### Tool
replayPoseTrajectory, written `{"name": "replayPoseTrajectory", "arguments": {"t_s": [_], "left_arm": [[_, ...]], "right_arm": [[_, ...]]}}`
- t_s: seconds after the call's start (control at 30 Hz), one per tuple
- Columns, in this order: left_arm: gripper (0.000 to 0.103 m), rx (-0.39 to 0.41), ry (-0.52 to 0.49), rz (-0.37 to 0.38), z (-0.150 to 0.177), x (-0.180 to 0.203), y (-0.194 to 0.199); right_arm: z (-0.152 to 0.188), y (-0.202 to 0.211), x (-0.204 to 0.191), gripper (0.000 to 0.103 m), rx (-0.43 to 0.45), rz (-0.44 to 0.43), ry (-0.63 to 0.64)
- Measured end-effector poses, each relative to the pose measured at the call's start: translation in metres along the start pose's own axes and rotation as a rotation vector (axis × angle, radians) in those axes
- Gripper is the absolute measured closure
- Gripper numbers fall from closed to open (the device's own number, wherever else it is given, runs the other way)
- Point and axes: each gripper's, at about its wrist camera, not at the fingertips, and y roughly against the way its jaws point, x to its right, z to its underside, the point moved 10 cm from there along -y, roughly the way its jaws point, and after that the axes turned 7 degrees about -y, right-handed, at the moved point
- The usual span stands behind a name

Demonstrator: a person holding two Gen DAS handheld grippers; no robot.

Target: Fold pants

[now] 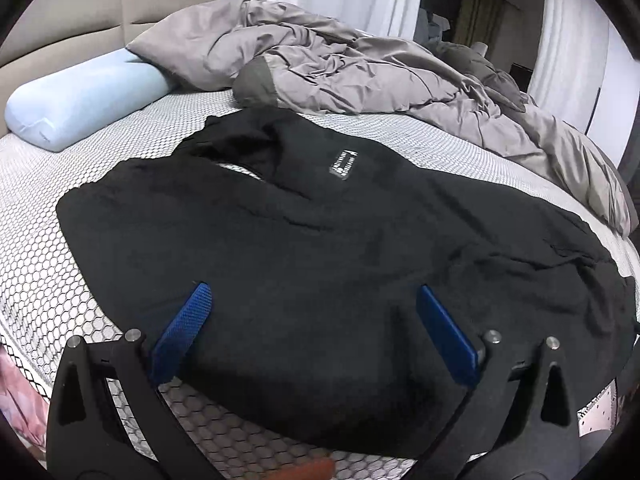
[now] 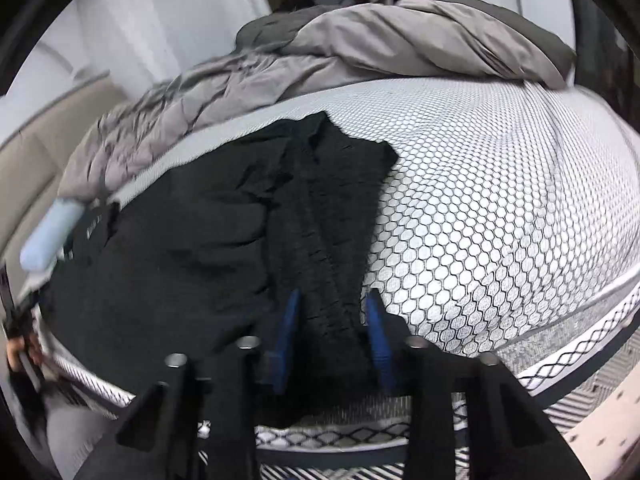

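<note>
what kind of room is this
Most likely a bedroom. The black pants lie spread on a bed's honeycomb-patterned mattress, with a crumpled grey duvet and a pale blue pillow behind, against a padded headboard.

Pants (image 1: 304, 248) label (image 1: 343, 164), far ahead of left gripper (image 1: 312, 300): print too small to read. Pants hem runs under both claws, cut off by the lower edge. Right gripper (image 2: 332, 312): cloth between the 2 fingers, pad contact blurred, can't tell. Hand (image 2: 18, 354) far left of it: cut off, blurred.
</note>
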Motion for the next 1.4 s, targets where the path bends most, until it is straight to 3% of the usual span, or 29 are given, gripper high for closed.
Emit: {"name": "replayPoseTrajectory", "arguments": {"t_s": [0.1,0.17,0.3,0.47,0.57,0.67,0.73,0.8,0.83,0.87,0.9,0.97,1.03,1.13,1.27,1.33,1.4], "left_arm": [[0.001,0.014,-0.026,-0.009,0.000,0.006,0.003],[0.001,0.013,-0.015,-0.005,0.001,0.004,0.003],[0.001,-0.002,0.008,0.003,-0.002,-0.001,0.002],[0.001,0.002,0.029,-0.012,-0.008,-0.013,0.000],[0.001,-0.003,0.033,-0.020,-0.008,-0.016,-0.002],[0.001,-0.018,0.049,-0.024,-0.008,-0.018,-0.003],[0.001,-0.011,0.066,-0.016,-0.011,-0.019,-0.001],[0.001,-0.004,0.070,-0.015,-0.014,-0.019,0.002],[0.001,0.000,0.067,-0.013,-0.015,-0.018,0.003],[0.001,0.001,0.064,-0.012,-0.015,-0.018,0.004],[0.001,-0.005,0.061,-0.008,-0.013,-0.016,0.004],[0.001,-0.010,0.055,0.000,-0.011,-0.014,0.005],[0.001,-0.003,0.047,-0.005,-0.011,-0.014,0.008],[0.001,0.006,0.059,-0.010,-0.012,-0.018,0.013],[0.001,-0.002,0.129,0.002,-0.016,-0.030,0.017],[0.001,0.009,0.142,0.001,-0.026,-0.041,0.024],[0.001,0.046,0.168,0.004,-0.042,-0.058,0.031]], "right_arm": [[0.014,-0.005,0.006,0.077,-0.081,0.044,0.028],[0.005,0.002,0.003,0.072,-0.041,0.046,0.033],[-0.047,0.016,-0.012,0.041,0.081,-0.007,0.008],[-0.123,-0.021,-0.025,0.037,0.069,-0.056,0.001],[-0.168,-0.068,-0.029,0.030,0.011,-0.063,-0.001],[-0.193,-0.133,-0.025,0.024,-0.152,-0.025,0.021],[-0.188,-0.174,-0.011,0.024,-0.281,0.040,0.036],[-0.181,-0.193,-0.008,0.024,-0.359,0.011,0.025],[-0.186,-0.191,-0.012,0.026,-0.329,-0.013,0.044],[-0.192,-0.188,-0.019,0.053,-0.303,-0.043,0.069],[-0.198,-0.183,-0.025,0.068,-0.270,-0.061,0.085],[-0.209,-0.172,-0.035,0.082,-0.206,-0.079,0.106],[-0.222,-0.156,-0.049,0.088,-0.113,-0.073,0.168],[-0.243,-0.149,-0.045,0.088,0.007,0.105,0.249],[-0.243,-0.176,-0.016,0.074,-0.081,0.293,0.184],[-0.241,-0.167,-0.021,0.061,-0.048,0.307,0.165],[-0.248,-0.145,-0.031,0.028,0.029,0.279,0.150]]}}
